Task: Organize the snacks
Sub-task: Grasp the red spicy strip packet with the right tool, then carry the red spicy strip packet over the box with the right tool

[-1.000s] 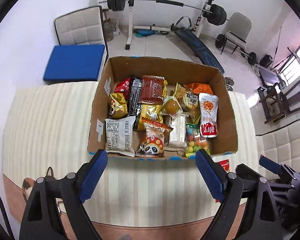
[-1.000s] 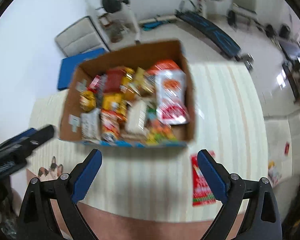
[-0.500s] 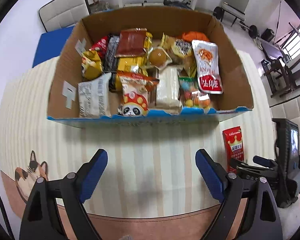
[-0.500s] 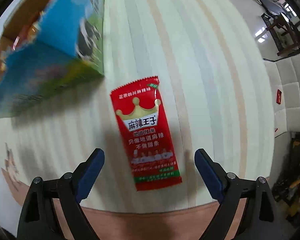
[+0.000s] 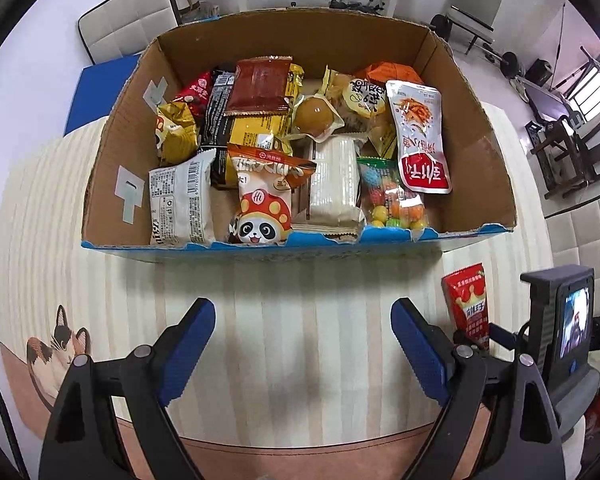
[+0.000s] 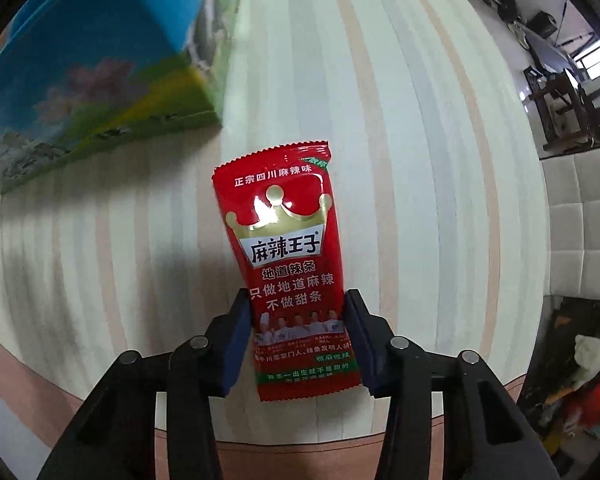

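A red snack packet with a gold crown lies on the striped tablecloth, right of the open cardboard box. My right gripper is closed around the packet's lower end, blue pads touching both edges. The packet also shows in the left wrist view, with the right gripper's body beside it. The box holds several snacks, among them a panda bag and a white-red pouch. My left gripper is open and empty, in front of the box.
The box's blue-green printed outside stands close at upper left of the right wrist view. A cat picture marks the cloth's front left edge. Chairs and a weight bench stand beyond the table.
My right gripper has dropped to the table and closed on the red packet. My left gripper has moved closer to the box, staying open.
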Tool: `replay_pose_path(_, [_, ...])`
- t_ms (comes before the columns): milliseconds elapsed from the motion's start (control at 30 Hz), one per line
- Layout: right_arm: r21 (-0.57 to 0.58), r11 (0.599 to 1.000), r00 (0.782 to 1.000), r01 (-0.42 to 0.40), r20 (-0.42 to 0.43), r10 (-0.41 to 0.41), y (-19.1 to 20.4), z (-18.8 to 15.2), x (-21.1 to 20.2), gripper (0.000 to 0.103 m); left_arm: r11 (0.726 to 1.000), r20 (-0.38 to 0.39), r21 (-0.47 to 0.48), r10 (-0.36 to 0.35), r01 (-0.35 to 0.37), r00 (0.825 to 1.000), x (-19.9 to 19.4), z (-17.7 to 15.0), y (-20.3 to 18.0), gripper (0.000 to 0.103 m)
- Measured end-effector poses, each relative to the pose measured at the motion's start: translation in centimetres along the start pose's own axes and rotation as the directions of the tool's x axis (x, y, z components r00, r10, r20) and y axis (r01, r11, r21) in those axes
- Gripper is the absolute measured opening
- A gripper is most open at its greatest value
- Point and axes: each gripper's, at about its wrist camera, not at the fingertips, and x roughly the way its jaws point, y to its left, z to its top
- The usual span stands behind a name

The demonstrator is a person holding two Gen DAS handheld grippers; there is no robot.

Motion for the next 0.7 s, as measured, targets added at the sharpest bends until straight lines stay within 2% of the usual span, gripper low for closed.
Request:
replay_pose_path(200, [0.026, 0.997, 0.996, -0.078, 0.034, 0.077, 0.2, -1.4, -1.8, 0.046, 1.0, 0.021, 0.003, 0.017, -0.017, 1.0, -0.4, 0.0, 0.4, 0.09])
replay_pose_path(367, [0.019, 0.985, 0.981, -0.174, 0.094, 0.172, 0.6, -2.7, -5.7, 0.046, 0.999, 0.063, -0.037, 0.023, -0.02, 0.998, -1.7, -0.4, 2.0, 0.09])
replay_pose_path(567, [-0.011, 0.955, 0.938, -0.296, 0.183, 0.293, 1.5, -2.5, -12.4, 0.046, 0.996, 0.143, -0.094, 0.002, 0.012, 0.99, -5.1, -0.1, 4.6, 0.09])
replay_pose_path(700, [-0.045, 0.931, 0.902, -0.361, 0.235, 0.361, 3.7, 0.6, -16.8, 0.046, 0.99, 0.176, -0.13, -0.028, 0.052, 0.984, -6.7, 1.3, 6.0, 0.09])
